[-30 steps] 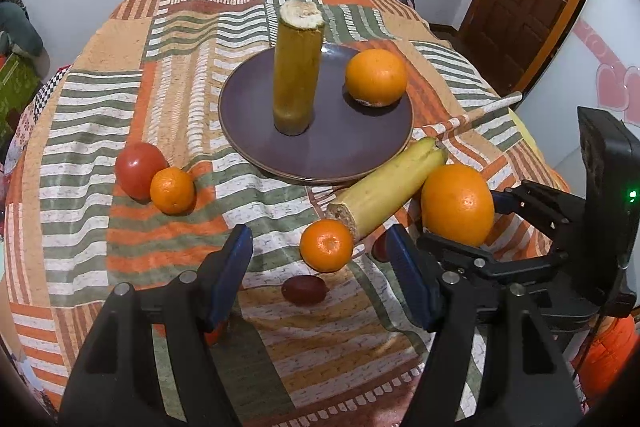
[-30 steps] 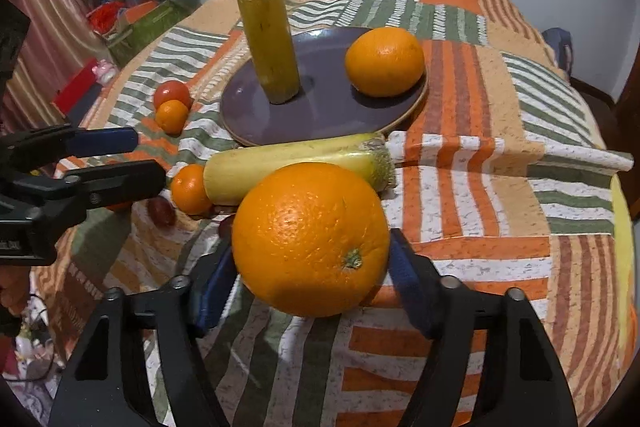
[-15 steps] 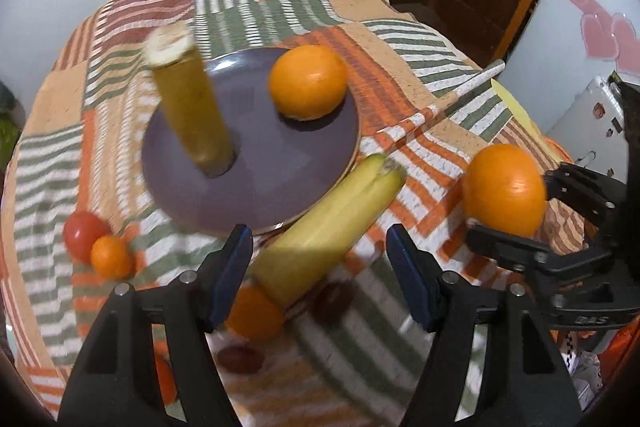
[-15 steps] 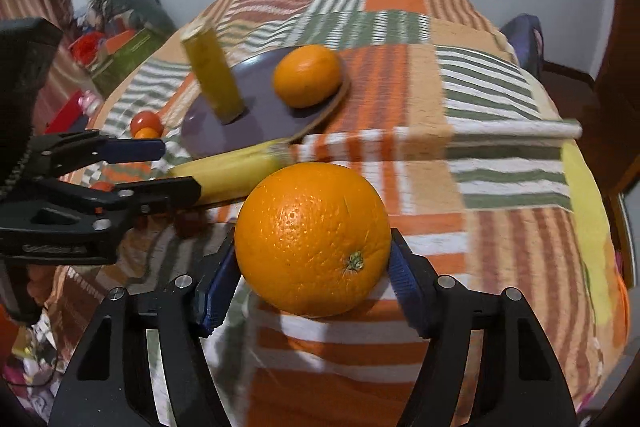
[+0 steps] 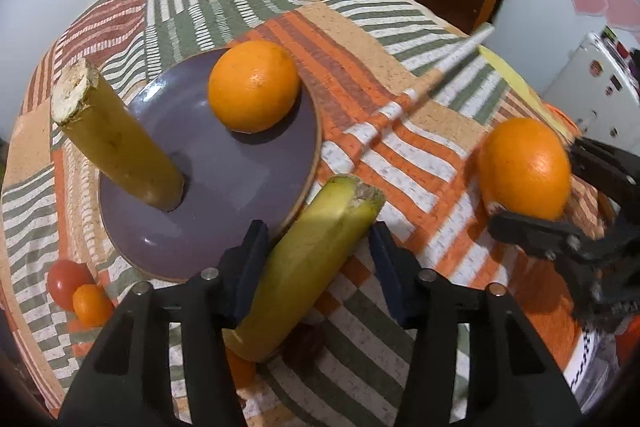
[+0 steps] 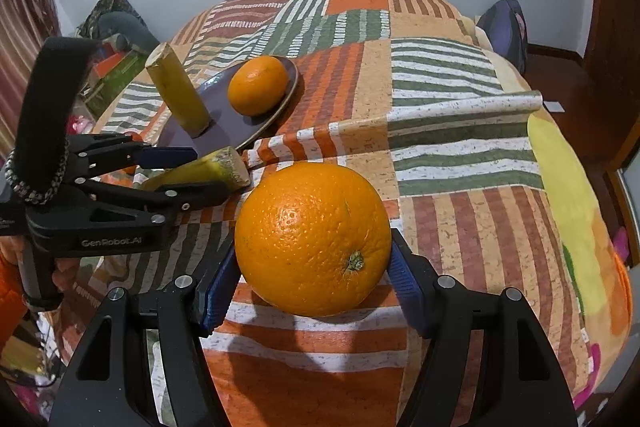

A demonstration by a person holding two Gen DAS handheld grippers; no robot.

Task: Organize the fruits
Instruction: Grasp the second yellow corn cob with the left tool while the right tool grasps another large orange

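Patchwork tablecloth (image 6: 440, 131) underneath; right tool (image 6: 312, 279) grips an orange (image 6: 312, 239); left tool (image 5: 316, 259) spread around a banana piece (image 5: 308, 263).

You see two oranges (image 5: 254, 85) (image 5: 524, 169), two bananas (image 5: 116, 139) (image 5: 308, 267), two tangerines (image 5: 92, 305) (image 5: 240, 367), one tomato (image 5: 64, 281), one plate (image 5: 224, 163).

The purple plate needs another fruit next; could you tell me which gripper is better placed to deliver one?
Probably right: the right gripper already clamps an orange, while the left gripper is open around a banana beside the purple plate.
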